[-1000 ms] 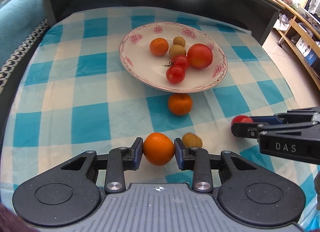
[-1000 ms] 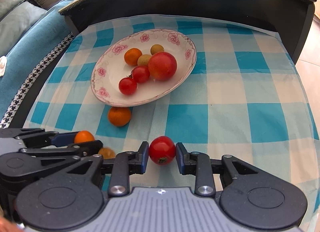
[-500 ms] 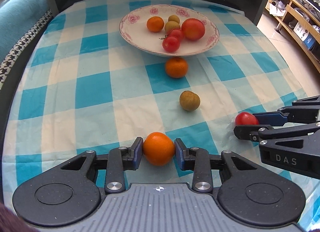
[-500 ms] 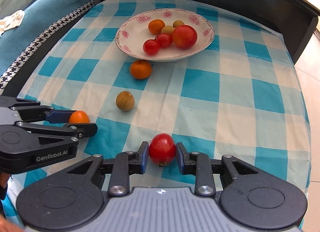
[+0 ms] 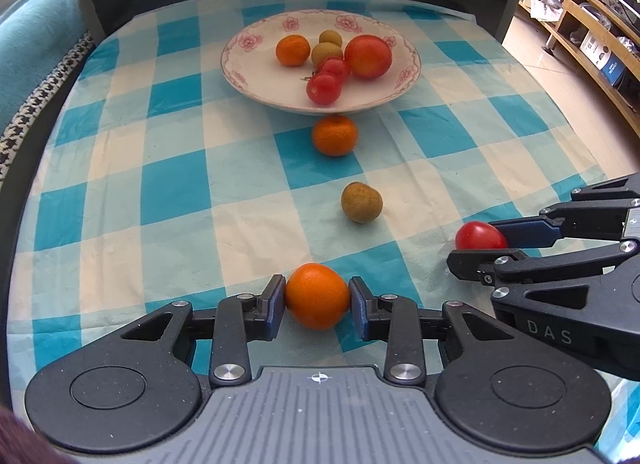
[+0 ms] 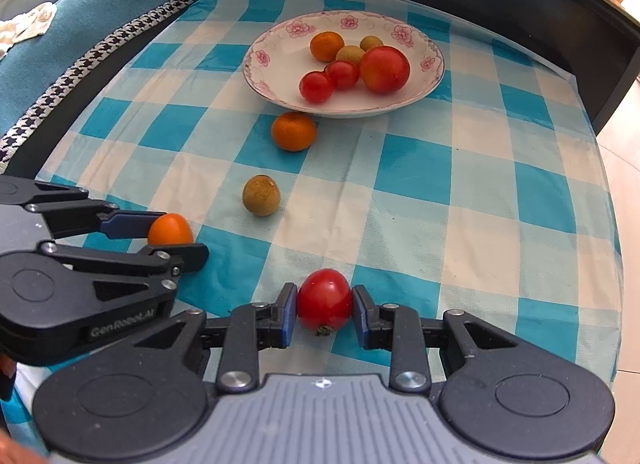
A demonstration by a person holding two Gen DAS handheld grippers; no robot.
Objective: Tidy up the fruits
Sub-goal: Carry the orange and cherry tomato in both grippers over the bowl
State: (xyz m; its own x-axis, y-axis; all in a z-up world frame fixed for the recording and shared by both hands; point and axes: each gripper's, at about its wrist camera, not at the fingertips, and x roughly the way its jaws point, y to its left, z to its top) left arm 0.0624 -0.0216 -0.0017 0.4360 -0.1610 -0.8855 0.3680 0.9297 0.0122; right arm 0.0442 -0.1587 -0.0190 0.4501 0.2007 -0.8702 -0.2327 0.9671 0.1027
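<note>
Ahead, a longan (image 5: 361, 202) and mandarin (image 5: 334, 135) lie before the plate (image 5: 256, 82).

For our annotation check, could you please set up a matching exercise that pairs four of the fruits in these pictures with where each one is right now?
Things:
1. big tomato
2. brown fruit
3. small tomato
4. held orange

Places:
A. in the left claw
B. on the plate
C. in the right claw
D. loose on the cloth

Pairs: 1-B, 2-D, 3-C, 4-A
</note>
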